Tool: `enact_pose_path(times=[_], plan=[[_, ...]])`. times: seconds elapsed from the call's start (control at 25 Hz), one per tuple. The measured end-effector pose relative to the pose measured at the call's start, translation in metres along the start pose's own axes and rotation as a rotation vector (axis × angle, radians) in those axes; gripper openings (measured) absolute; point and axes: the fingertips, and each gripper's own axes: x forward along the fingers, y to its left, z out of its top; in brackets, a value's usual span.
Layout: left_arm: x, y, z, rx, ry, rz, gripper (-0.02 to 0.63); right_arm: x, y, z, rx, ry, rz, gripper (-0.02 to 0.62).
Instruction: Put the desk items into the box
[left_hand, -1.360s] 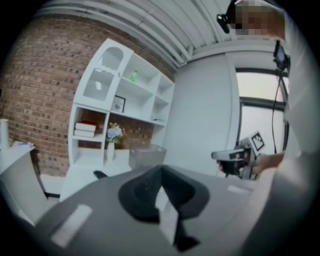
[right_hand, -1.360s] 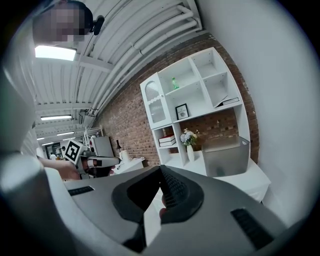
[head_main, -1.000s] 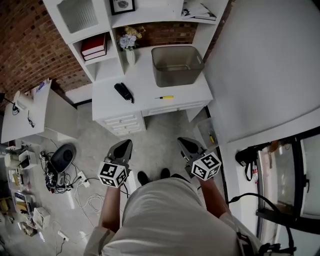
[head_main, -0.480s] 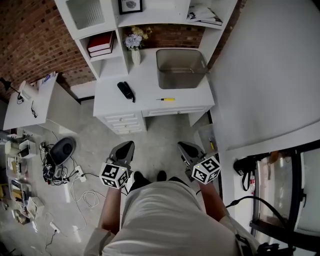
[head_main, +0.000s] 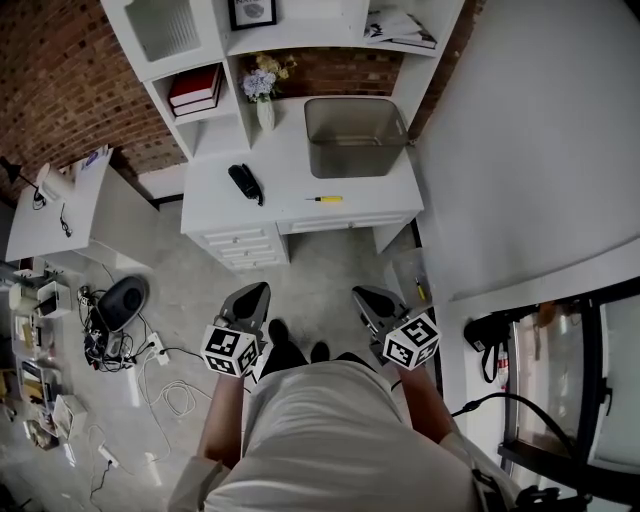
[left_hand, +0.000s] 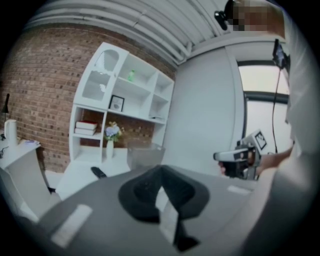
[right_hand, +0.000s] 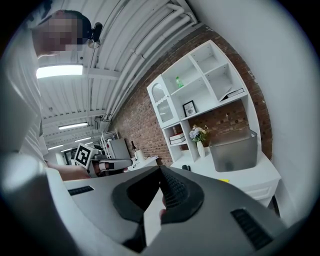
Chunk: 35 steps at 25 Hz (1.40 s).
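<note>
We note the grey box (head_main: 355, 165) standing empty at the back right of the white desk (head_main: 290, 170). A yellow tool (head_main: 327, 199) lies near the front edge and a black handset (head_main: 246, 183) to its left, both outside the box. Well back, over the floor, the left gripper (head_main: 256, 290) and right gripper (head_main: 360, 295) are closed on nothing.

A red brick wall (head_main: 60, 80) backs a white shelving unit (head_main: 215, 40) rising over a white table (head_main: 290, 190) with drawers (head_main: 250, 245). On the grey floor (head_main: 320, 270) cables (head_main: 170, 395) tangle near a second white table (head_main: 70, 215). A plain white wall (head_main: 520, 120) and a dark-framed window (head_main: 560, 370) stand at the right. A strip light (right_hand: 59, 71) glows overhead.
</note>
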Motion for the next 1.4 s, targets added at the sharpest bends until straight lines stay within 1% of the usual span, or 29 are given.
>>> enact_pose_path(times=[0.24,0.52,0.68,0.8,1.04,1.28,1.4], plan=[[0.012,0.01,0.0,-0.006,0.007,0.0,0.003,0.009,-0.012,-0.001,0.008,0.001,-0.023,0.0],[0.039,0.039,0.006,-0.008,0.016,-0.033,0.003,0.036,-0.041,0.009,0.023,-0.006,-0.105,0.0],[0.06,0.06,0.011,-0.015,0.021,-0.054,0.003,0.053,-0.057,0.017,0.027,-0.001,-0.131,0.0],[0.079,0.076,0.013,-0.024,0.036,-0.074,0.003,0.07,-0.07,0.02,0.036,0.008,-0.152,0.0],[0.117,0.112,0.026,-0.009,0.065,-0.099,0.002,0.11,-0.09,0.031,0.056,0.021,-0.184,0.0],[0.147,0.148,0.031,0.006,0.103,-0.138,0.002,0.155,-0.104,0.04,0.05,0.041,-0.195,0.0],[0.158,0.164,0.037,0.005,0.107,-0.156,0.003,0.177,-0.109,0.048,0.041,0.052,-0.203,0.0]])
